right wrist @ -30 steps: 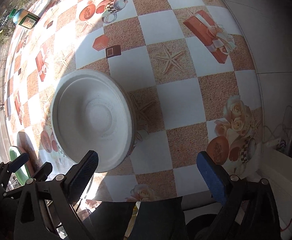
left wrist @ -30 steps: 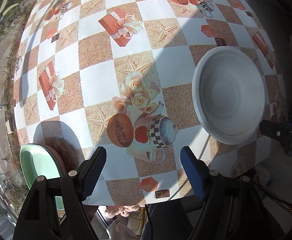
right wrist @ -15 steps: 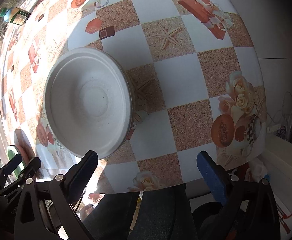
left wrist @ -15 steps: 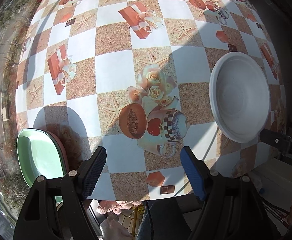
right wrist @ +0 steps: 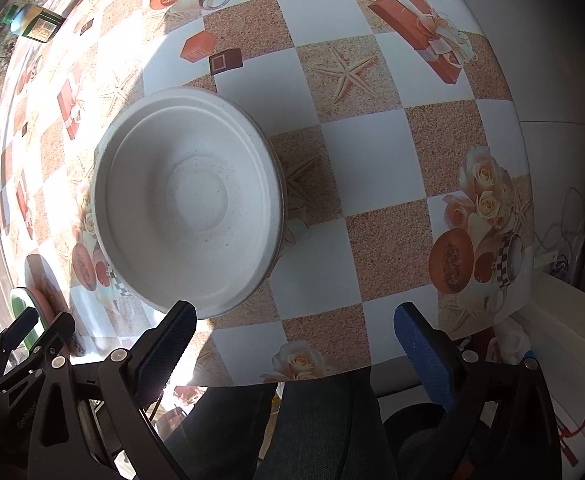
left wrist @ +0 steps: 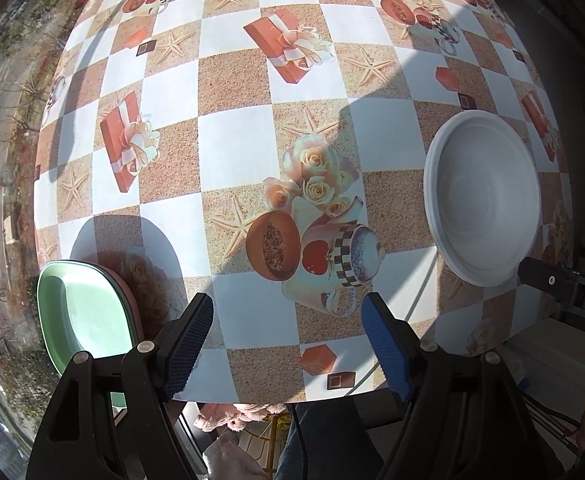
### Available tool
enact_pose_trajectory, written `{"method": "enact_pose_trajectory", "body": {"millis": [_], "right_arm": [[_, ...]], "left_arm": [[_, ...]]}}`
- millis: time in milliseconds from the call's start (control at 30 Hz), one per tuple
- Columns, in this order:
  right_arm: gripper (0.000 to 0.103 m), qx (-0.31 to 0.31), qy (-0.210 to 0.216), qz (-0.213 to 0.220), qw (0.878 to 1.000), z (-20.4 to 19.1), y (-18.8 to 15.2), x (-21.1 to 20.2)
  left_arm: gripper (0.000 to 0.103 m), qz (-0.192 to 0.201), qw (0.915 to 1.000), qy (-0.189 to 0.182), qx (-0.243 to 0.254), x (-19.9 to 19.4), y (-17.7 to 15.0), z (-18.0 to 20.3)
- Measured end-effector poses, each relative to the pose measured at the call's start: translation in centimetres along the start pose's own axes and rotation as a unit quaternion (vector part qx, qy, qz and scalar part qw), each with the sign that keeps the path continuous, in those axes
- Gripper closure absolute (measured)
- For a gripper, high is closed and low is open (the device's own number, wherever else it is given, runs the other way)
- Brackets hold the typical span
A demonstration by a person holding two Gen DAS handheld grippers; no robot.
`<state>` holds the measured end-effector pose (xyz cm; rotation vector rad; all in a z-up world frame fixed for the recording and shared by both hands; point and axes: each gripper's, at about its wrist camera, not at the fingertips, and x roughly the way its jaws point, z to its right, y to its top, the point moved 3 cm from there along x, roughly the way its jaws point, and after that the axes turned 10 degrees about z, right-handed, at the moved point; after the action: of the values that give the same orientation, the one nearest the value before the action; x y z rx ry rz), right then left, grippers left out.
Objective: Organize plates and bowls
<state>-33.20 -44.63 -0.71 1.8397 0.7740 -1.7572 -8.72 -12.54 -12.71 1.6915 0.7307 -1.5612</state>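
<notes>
Hovering open and empty—left claw (left wrist: 288, 340), right claw (right wrist: 292, 350)—above white bowl (right wrist: 188, 208).

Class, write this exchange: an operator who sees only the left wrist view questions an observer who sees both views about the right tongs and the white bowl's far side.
Operator: Are the right tongs gripping the bowl?
Observer: No. They stand open and empty.
Operator: Any dishes right of the bowl?
Observer: None; only patterned cloth up to its edge.
</notes>
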Motion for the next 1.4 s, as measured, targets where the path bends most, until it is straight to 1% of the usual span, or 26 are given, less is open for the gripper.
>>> {"method": "enact_pose_trajectory", "body": {"millis": [733, 1267, 1400], "right_arm": [[0.003, -0.014, -0.009, 0.000, 1.000, -0.5, 1.3, 0.1], [0.003, -0.017, -0.015, -0.001, 1.000, -0.1, 2.0, 0.5], [0.003, -0.018, -0.015, -0.004, 1.000, 0.1, 2.1, 0.8]], "left_arm": [[0.023, -0.007, 0.9999, -0.002, -0.010, 0.6, 0.0, -0.8], [0.023, -0.017, 0.9998, -0.004, -0.009, 1.3, -0.3, -0.9], [0.023, -0.014, 0.9999, -0.002, -0.003, 1.3, -0.1, -0.5]]}}
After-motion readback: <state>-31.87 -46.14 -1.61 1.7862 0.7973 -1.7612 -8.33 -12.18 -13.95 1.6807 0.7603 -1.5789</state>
